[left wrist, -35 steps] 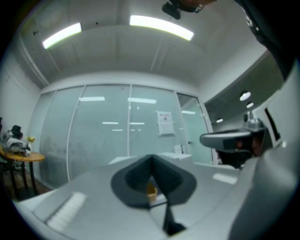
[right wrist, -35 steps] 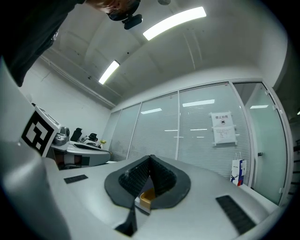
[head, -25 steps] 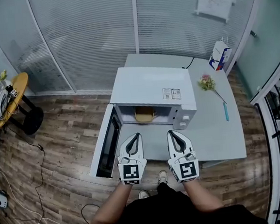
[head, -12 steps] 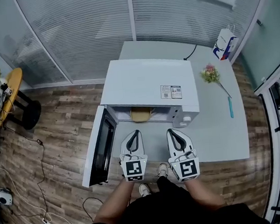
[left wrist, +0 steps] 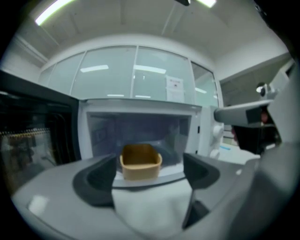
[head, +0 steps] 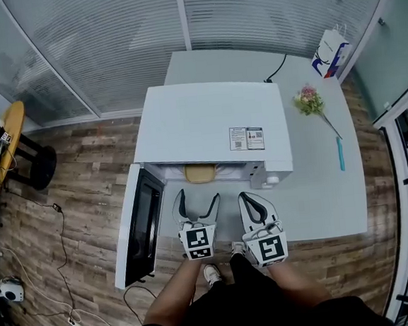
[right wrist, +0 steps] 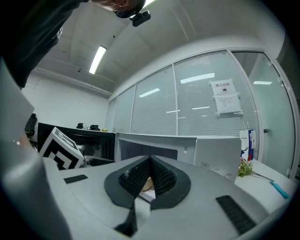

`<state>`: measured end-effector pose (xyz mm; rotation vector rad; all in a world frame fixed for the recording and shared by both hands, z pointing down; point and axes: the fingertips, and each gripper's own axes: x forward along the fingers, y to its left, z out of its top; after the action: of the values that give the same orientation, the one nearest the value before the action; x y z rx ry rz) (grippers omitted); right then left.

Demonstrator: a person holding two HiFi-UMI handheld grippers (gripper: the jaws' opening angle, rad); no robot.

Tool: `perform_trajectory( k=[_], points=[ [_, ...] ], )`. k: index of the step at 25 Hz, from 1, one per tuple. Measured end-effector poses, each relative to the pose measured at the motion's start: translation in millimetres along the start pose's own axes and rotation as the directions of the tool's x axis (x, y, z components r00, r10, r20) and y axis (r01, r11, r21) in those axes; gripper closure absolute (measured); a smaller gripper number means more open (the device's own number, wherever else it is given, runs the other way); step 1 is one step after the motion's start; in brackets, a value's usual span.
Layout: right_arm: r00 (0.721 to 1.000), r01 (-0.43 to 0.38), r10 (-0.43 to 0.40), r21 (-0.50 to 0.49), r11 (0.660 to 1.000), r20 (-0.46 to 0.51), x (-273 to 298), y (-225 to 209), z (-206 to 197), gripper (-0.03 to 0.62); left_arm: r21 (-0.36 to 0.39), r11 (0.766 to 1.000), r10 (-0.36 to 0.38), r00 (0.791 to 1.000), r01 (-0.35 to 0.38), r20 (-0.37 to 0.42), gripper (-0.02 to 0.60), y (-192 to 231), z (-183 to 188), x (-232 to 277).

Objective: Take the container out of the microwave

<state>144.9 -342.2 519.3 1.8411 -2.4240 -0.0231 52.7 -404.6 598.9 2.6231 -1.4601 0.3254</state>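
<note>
The jaws of the left gripper [head: 198,196], pressed together a second ago, are opening with nothing between them yet, the tan container [left wrist: 140,161] straight ahead of them inside the open microwave [head: 208,130], likely readying a grasp, while those of the right gripper [head: 248,196] stay closed and empty.

Container [left wrist: 140,161]: tan, rounded-rectangular tub, open top, upright. Sits inside the microwave [head: 208,126] cavity, near the front centre. Microwave: white, standing on the grey counter [head: 319,184], door [head: 140,232] swung fully open to the left.
</note>
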Motion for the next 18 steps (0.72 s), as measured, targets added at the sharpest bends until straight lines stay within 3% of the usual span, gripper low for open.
perform_trajectory(
  k=[3,6,18],
  points=[
    [1.000,-0.012,0.012,0.009,1.000,-0.014,4.7,-1.5,-10.2,0.588,-0.013,1.000,0.021,0.999,-0.022,-0.034,0.084,2.5,-13.0,20.3],
    [0.999,-0.032,0.033,0.023,0.999,-0.035,5.3,0.6,-21.7,0.588,-0.034,0.997,0.063,0.996,-0.065,-0.062,0.051,7.6,-26.1,35.3],
    [0.992,-0.112,0.113,0.024,0.993,-0.055,28.6,-4.6,-38.1,0.588,-0.066,0.985,0.150,0.979,-0.160,-0.135,0.038,24.7,-53.1,85.9]
  ],
)
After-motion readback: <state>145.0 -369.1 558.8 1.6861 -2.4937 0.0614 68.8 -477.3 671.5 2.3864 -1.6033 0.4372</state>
